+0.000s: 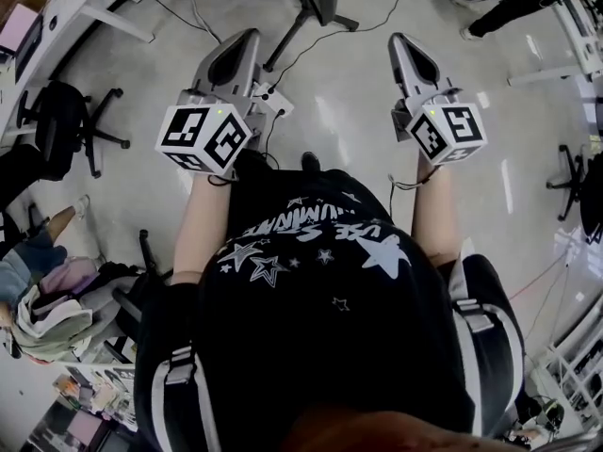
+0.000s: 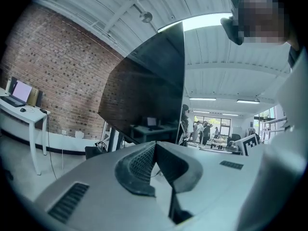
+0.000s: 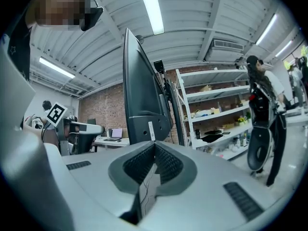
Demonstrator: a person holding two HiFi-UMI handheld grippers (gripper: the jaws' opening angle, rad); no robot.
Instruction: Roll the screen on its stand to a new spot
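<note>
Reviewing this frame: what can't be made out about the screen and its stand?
Stand base and wheels: below the screen, covered by the left hand-held gripper and right hand-held gripper in their own views.
Head view: the top edge cuts off some dark legs; whether they are the stand's is unclear.
The white label on the screen's back, right gripper view: too small to read.

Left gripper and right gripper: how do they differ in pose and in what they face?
The left gripper faces the dark front of the screen, beside a brick wall; the right gripper sees the screen nearly edge-on, from behind, with a shelf rack beyond. In the head view the left gripper slants rightward, the right gripper leftward. Shared: both have their jaws shut, with nothing between them.
</note>
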